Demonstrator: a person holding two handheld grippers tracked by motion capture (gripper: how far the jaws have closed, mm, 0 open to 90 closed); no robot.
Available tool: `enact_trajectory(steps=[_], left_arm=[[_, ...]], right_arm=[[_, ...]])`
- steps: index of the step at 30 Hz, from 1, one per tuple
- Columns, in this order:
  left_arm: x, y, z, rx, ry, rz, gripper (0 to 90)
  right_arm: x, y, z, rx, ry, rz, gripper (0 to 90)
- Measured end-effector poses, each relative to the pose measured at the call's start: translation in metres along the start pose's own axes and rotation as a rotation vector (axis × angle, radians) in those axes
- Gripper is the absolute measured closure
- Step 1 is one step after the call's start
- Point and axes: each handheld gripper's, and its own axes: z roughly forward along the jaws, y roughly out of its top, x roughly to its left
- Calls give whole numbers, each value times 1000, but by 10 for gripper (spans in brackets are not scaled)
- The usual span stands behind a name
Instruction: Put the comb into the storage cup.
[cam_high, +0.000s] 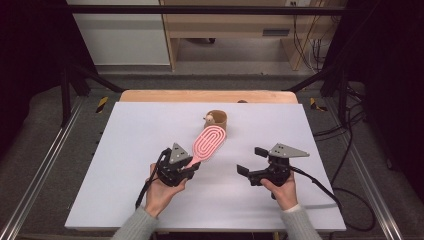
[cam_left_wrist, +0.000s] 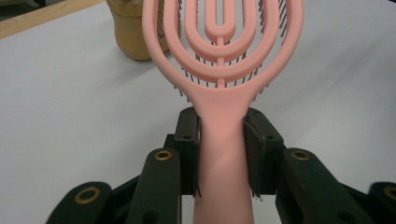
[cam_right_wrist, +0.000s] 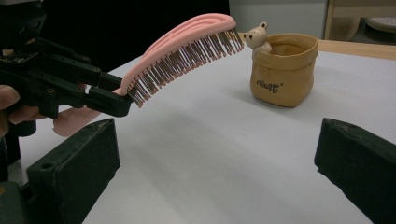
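Observation:
A pink hairbrush (cam_high: 209, 142) with an oval, ribbed head is held off the white table, bristles down. My left gripper (cam_high: 192, 166) is shut on its handle (cam_left_wrist: 223, 158), both pads pressed against it. The brush head (cam_right_wrist: 187, 46) reaches toward a tan pouch-shaped cup (cam_high: 218, 119) with a small bear figure (cam_right_wrist: 256, 35) at its rim. To the right, my right gripper (cam_high: 251, 161) stands open above the table with nothing between its jaws; its two black fingers (cam_right_wrist: 74, 172) frame the brush and cup (cam_right_wrist: 280, 70).
The white board (cam_high: 150, 130) lies on a wooden table whose far edge (cam_high: 207, 95) shows behind it. Cables trail from both grippers off the near edge. Metal rails run along both sides; shelving stands beyond.

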Motion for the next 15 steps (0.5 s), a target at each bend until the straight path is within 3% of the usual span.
enact_trajectory(steps=[15], left_arm=[[-7, 5, -1, -33, 5, -40, 689]], right_arm=[[3, 8, 3, -10, -4, 11, 4]])
